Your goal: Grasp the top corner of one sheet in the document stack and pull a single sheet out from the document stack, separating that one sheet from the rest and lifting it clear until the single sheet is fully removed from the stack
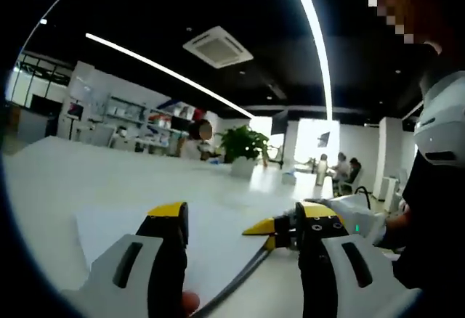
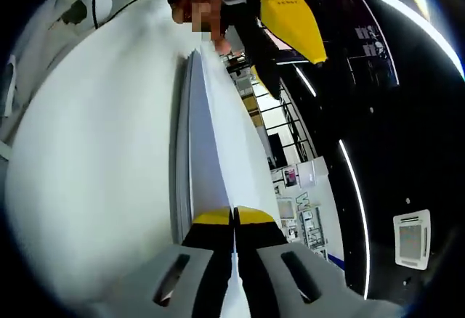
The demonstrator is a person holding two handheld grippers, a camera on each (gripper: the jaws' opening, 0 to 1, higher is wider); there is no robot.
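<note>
on the white table (image 2: pixel 87 151), right tongs (image 2: pixel 234 216) pinching one sheet (image 2: pixel 218 136) above the stack (image 2: pixel 182 151), left tongs (image 1: pixel 243 220) wide

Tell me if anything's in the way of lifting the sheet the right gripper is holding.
Nothing visible blocks it. The right gripper is shut on the sheet, raised off the stack. The left gripper hangs near the sheet's far end, open and apart.

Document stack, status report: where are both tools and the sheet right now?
Right tool shut on one sheet, raised off the document stack. Left tool open over the paper. Nothing blocking.
</note>
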